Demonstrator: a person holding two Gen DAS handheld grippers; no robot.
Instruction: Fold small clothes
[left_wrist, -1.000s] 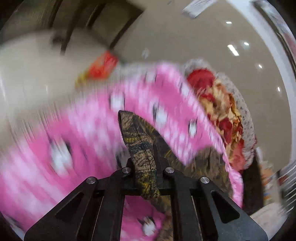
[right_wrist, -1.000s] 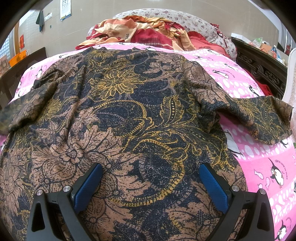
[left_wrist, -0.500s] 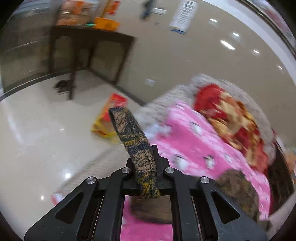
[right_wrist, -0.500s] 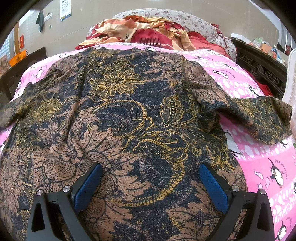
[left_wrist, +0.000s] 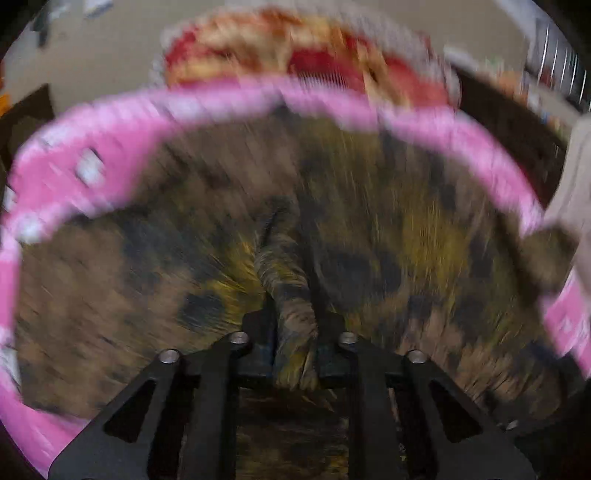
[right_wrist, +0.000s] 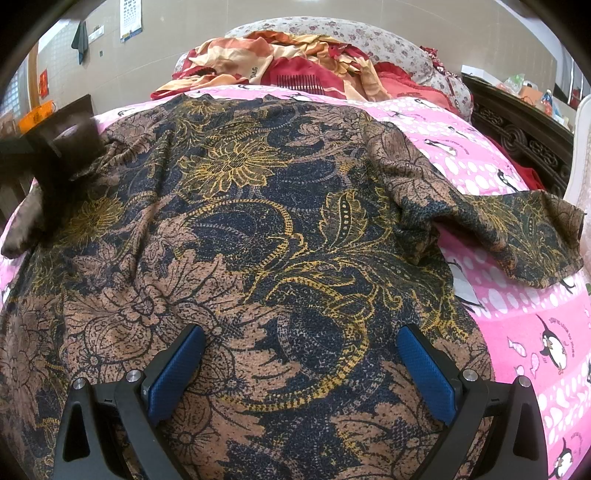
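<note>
On the pink penguin bed sheet (right_wrist: 509, 306), the left tongs (left_wrist: 293, 332) pinch the brown flowery shirt's (right_wrist: 258, 240) sleeve, folding it inward, and next should lay it flat, while the right tongs (right_wrist: 301, 365) hang wide apart.

Your shirt (right_wrist: 258, 229) lies spread on the bed (right_wrist: 517, 332), covering most of it. Its right sleeve (right_wrist: 517, 229) reaches out toward the bed's right edge. Behind the shirt, at the far end, a heap of bedding (right_wrist: 295, 62) rests against a pillow (right_wrist: 369, 40). Your right tongs (right_wrist: 299, 365) sit over the shirt's near part; your left tongs (left_wrist: 293, 343) sit at its left sleeve (right_wrist: 37, 206).
</note>
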